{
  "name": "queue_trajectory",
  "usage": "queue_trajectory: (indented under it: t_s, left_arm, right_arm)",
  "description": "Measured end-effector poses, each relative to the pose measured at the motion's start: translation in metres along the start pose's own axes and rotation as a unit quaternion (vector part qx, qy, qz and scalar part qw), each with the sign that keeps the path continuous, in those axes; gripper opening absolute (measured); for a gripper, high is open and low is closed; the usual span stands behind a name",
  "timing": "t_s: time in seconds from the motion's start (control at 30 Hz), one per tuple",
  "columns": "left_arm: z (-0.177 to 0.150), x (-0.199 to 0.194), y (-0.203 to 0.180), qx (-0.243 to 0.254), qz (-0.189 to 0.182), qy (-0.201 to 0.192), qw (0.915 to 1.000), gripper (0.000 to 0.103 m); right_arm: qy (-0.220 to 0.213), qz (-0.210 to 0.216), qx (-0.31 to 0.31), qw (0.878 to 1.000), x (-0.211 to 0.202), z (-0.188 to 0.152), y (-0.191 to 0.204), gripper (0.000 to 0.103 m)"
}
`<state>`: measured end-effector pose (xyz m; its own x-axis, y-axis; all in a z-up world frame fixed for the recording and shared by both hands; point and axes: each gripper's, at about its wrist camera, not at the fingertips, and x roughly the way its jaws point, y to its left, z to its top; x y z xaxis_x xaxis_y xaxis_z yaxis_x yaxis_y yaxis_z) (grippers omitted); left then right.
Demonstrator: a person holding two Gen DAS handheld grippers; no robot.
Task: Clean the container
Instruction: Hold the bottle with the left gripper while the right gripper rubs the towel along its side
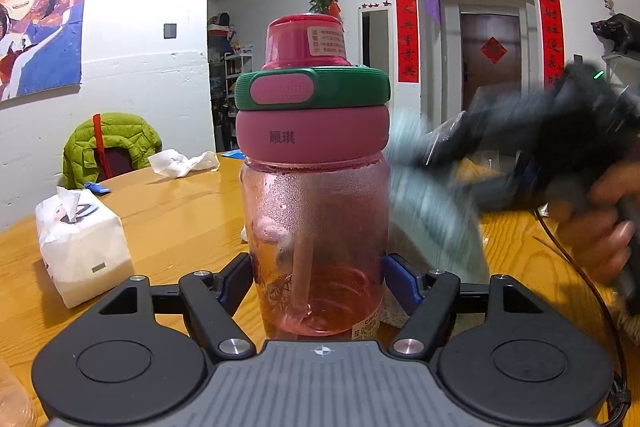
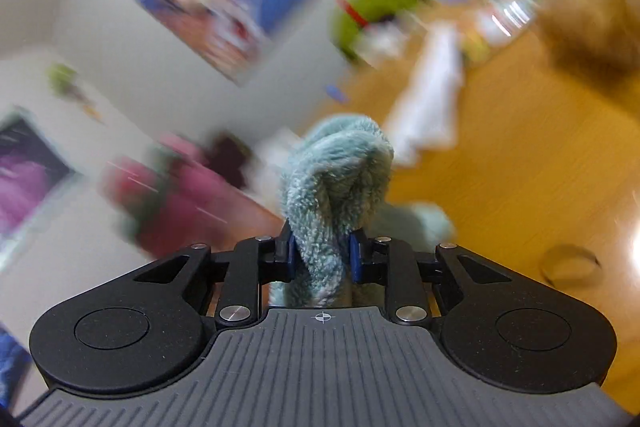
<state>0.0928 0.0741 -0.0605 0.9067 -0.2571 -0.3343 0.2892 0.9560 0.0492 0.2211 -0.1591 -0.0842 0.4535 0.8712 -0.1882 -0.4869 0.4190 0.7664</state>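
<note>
A clear pink water bottle (image 1: 316, 195) with a pink and green lid and a straw inside stands upright on the wooden table (image 1: 180, 203). My left gripper (image 1: 318, 281) is shut on its lower body. My right gripper (image 2: 322, 253) is shut on a fluffy pale teal cloth (image 2: 336, 187). In the left wrist view that cloth (image 1: 432, 203) is a blur against the bottle's right side, with the right gripper (image 1: 560, 131) and a hand (image 1: 604, 227) behind it. The right wrist view shows the bottle (image 2: 180, 195) only as a pink smear at the left.
A white tissue pack (image 1: 80, 243) lies on the table at the left. Crumpled white paper (image 1: 184, 161) and a chair with a green jacket (image 1: 108, 147) are at the far edge. A black cable (image 1: 592, 287) runs at the right. A clear ring-shaped object (image 2: 570, 271) sits on the table.
</note>
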Motion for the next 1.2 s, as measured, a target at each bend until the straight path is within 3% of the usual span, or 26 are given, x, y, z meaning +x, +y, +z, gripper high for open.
queue_trajectory:
  t_s: [0.1, 0.17, 0.4, 0.47, 0.53, 0.63, 0.73, 0.8, 0.87, 1.0, 1.2]
  left_arm:
    - [0.001, 0.004, 0.002, 0.004, -0.009, -0.001, 0.9999, 0.07]
    - [0.001, 0.006, 0.004, 0.003, -0.011, -0.002, 0.9999, 0.07]
    - [0.001, 0.005, 0.004, -0.004, -0.004, 0.001, 1.0, 0.071]
    - [0.003, 0.001, -0.001, -0.004, 0.017, 0.008, 0.9998, 0.087]
    - [0.007, -0.007, -0.009, 0.013, 0.047, 0.011, 0.9987, 0.091]
    - [0.011, -0.019, -0.022, 0.038, 0.082, 0.016, 0.9958, 0.085]
    - [0.011, -0.024, -0.034, 0.047, 0.042, 0.027, 0.9977, 0.076]
    - [0.009, -0.024, -0.041, 0.064, 0.034, 0.027, 0.997, 0.075]
    - [0.006, -0.026, -0.044, 0.075, 0.04, 0.014, 0.9963, 0.075]
    - [0.007, -0.023, -0.027, 0.046, 0.032, -0.01, 0.9984, 0.075]
    - [0.008, -0.013, -0.005, 0.033, 0.021, -0.02, 0.999, 0.07]
  right_arm:
    - [-0.043, 0.082, 0.014, 0.996, -0.022, 0.005, 0.005, 0.026]
    - [-0.022, 0.067, 0.037, 0.997, -0.013, 0.005, -0.004, 0.026]
    - [-0.018, -0.003, 0.011, 1.0, 0.0, 0.005, -0.006, 0.026]
    - [-0.017, -0.023, 0.003, 1.0, 0.004, 0.005, -0.006, 0.026]
    - [-0.016, -0.043, -0.005, 0.999, 0.008, 0.005, -0.006, 0.026]
    - [-0.033, -0.047, -0.004, 0.998, 0.007, 0.006, -0.008, 0.026]
    - [-0.047, -0.033, 0.005, 0.998, -0.004, 0.005, -0.008, 0.026]
    - [-0.044, -0.031, 0.002, 0.999, -0.004, 0.004, -0.006, 0.027]
    - [-0.029, -0.033, -0.008, 0.999, 0.0, 0.002, -0.003, 0.027]
    - [-0.005, -0.033, -0.045, 0.998, -0.002, 0.001, 0.008, 0.027]
    - [0.052, -0.043, -0.082, 0.994, -0.006, 0.002, 0.019, 0.027]
